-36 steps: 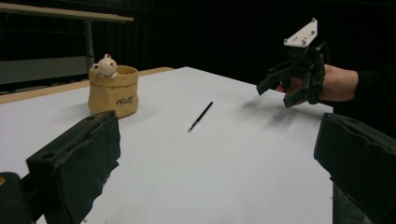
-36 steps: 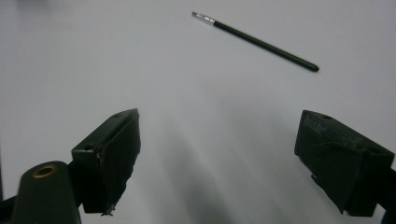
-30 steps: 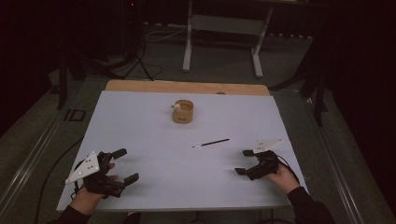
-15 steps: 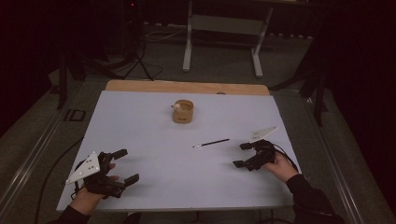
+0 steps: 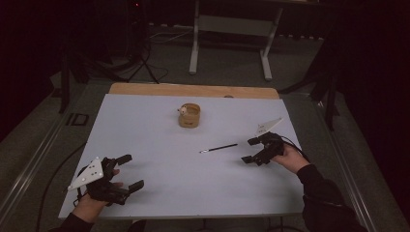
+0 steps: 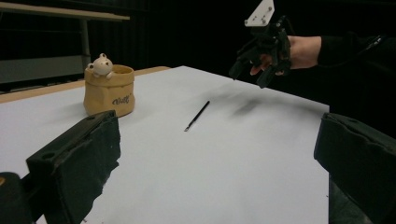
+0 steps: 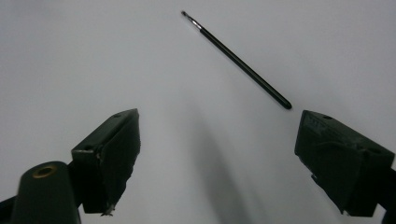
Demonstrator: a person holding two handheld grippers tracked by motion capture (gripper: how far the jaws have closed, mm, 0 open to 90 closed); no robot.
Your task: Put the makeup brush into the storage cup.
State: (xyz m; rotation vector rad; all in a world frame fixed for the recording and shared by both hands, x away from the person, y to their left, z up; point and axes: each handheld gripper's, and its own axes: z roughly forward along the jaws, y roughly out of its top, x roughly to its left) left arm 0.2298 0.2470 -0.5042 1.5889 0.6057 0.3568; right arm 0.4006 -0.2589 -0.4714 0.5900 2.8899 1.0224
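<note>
A thin black paintbrush (image 5: 219, 148) (image 6: 197, 115) (image 7: 236, 59) lies flat on the white table (image 5: 164, 145), right of centre. Just to its right my right gripper (image 5: 250, 150) (image 7: 219, 140) hovers open, tilted down at the table, with the brush's handle end ahead of its jaws; it also appears far off in the left gripper view (image 6: 250, 72). A tan ceramic pot (image 5: 189, 115) (image 6: 109, 89) with a small bear figure on its rim stands at the table's back centre. My left gripper (image 5: 130, 171) (image 6: 215, 154) rests open at the near left corner, holding nothing.
A wooden strip (image 5: 193, 90) runs along the table's far edge. Behind it stands a metal table frame (image 5: 229, 43) on a dark floor. Cables (image 5: 53, 166) trail off the table's left side.
My right gripper has moved forward and left toward the brush's handle end and tipped downward. The left gripper, brush and pot have stayed put.
</note>
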